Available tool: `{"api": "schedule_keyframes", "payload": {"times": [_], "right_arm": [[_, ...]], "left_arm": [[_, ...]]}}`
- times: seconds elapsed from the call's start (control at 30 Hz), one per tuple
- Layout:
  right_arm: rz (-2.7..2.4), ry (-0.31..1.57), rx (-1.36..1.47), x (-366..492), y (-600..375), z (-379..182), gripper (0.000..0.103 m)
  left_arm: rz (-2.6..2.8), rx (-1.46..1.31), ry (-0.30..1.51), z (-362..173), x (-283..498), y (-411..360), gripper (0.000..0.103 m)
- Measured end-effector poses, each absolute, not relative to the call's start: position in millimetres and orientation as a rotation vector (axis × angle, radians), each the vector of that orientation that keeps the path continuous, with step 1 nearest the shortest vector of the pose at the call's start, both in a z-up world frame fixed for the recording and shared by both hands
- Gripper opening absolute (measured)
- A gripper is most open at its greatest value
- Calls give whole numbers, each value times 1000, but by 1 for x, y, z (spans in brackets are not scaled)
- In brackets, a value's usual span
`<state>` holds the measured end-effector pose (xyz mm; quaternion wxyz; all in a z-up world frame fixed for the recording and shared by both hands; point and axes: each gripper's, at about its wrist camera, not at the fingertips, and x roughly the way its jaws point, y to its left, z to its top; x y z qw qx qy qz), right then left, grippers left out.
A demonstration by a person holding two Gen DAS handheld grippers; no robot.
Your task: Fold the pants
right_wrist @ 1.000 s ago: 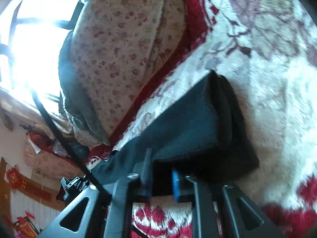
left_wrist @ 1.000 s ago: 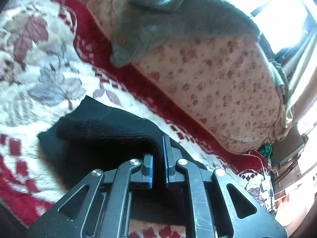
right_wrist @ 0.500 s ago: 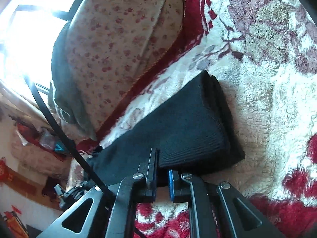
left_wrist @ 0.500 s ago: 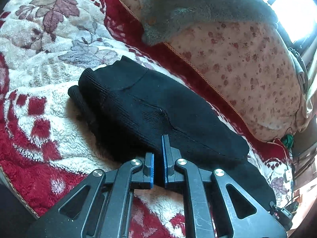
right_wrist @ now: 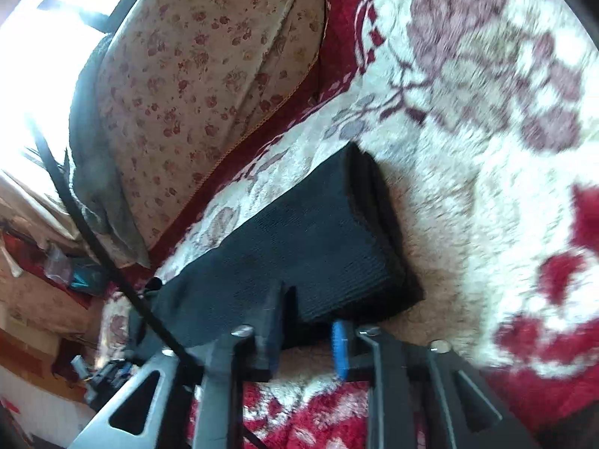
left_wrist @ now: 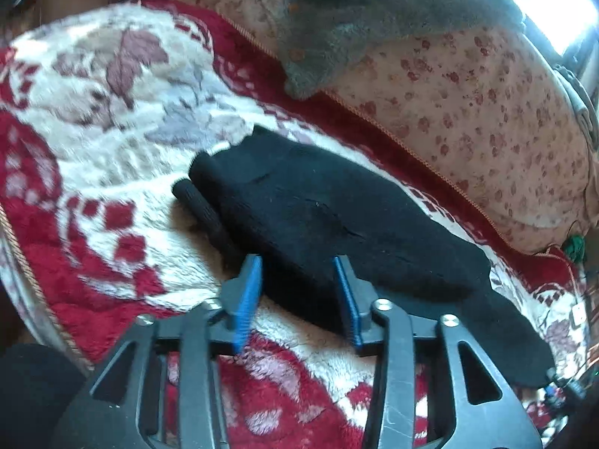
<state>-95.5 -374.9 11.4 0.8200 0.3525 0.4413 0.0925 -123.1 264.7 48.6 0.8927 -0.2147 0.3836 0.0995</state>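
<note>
A red-and-cream floral blanket (left_wrist: pixel 112 119) lies beside a flowered cushion (left_wrist: pixel 468 104) topped by a grey garment (left_wrist: pixel 355 18).

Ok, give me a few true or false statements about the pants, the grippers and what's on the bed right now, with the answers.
1. The pants are black. True.
2. The left gripper is clamped shut on the pants. False: its jaws have just been opening and stand apart, with the pants' edge between them, unpressed.
3. The pants lie on a red and white blanket. True.
4. The pants lie spread flat at full length. False: they are folded over, with stacked layers showing at one end.
5. A grey garment lies on the flowered quilt. True.
6. The right gripper is lifting the pants off the bed. False: its jaws have just opened, and the pants rest on the blanket.
</note>
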Motion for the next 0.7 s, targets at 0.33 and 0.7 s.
{"api": "schedule_keyframes", "payload": {"times": [0.33,0.7], "right_arm": [[267,912,602,-101,-348,37,51],[331,906,531,-96,-317,37,53]], "left_arm": [[117,-243,737,77,-123,209,40],[-25,-121,764,72,-100,137,40]]}}
